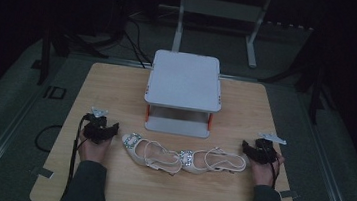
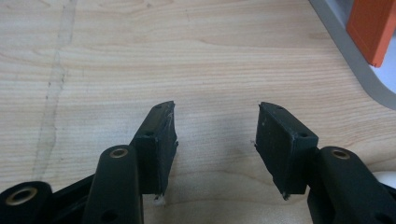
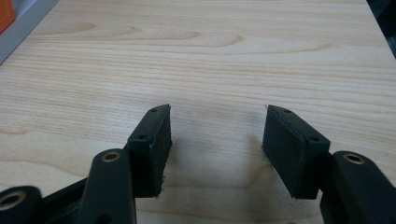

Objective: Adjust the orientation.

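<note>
Sandals lie between both tongs, left and right, wide, bare wood around

Pale matt wood-grain table; grey smooth plastic stand; glittery-buckled white sandals.

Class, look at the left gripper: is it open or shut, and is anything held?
Open and empty. The left gripper has its fingers spread apart, with bare wooden table between them.
</note>
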`<state>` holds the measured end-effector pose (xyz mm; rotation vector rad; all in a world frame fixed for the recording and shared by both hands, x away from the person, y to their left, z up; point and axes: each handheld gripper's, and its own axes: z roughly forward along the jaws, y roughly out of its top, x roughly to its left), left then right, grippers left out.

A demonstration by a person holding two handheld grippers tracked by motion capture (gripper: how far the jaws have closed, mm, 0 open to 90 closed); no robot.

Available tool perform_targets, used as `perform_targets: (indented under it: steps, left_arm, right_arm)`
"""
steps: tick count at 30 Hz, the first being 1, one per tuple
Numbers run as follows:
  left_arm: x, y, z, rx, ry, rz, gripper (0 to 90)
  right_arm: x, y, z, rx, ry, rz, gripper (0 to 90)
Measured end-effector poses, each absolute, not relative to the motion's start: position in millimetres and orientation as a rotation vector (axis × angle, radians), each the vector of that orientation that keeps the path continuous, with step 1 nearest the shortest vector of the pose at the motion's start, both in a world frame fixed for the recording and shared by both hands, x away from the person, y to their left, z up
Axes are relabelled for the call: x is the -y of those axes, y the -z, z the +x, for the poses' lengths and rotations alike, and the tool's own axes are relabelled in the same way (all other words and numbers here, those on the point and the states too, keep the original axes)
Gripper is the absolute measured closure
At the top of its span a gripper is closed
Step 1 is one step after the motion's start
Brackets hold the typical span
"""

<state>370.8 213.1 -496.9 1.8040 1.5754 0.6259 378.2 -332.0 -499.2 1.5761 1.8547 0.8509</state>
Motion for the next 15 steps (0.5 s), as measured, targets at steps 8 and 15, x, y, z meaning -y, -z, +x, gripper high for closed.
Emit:
perform_targets:
  steps: [8,15]
  left_arm:
    - [-204,492,370,-1.551,-0.694,1.83,46.6]
    - [-195,483,363,-1.535,-0.721,1.802,47.0]
  right_arm:
    - [331,499,377,-1.857,-0.85,1.56,40.1]
    - [332,499,377,-1.861,-0.848,1.562,39.8]
